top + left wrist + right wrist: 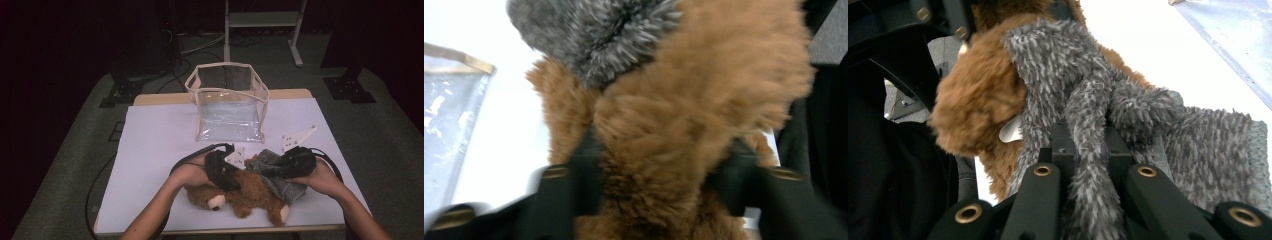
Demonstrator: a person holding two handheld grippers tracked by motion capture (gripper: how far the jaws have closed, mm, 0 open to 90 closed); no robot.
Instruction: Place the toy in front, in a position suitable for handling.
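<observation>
A brown teddy bear lies near the front edge of the white table. A grey fuzzy knitted cloth is draped over its right side. My left gripper comes in from the left, and in the left gripper view its jaws press into the bear's brown fur from both sides, with the grey cloth just beyond. My right gripper reaches in from the right. In the right gripper view its jaws are shut on a strand of the grey cloth lying against the bear.
A clear plastic bag with beige trim stands open at the back middle of the table; its edge also shows as the bag and the bag. Both forearms enter from the front edge. Cables loop from each gripper.
</observation>
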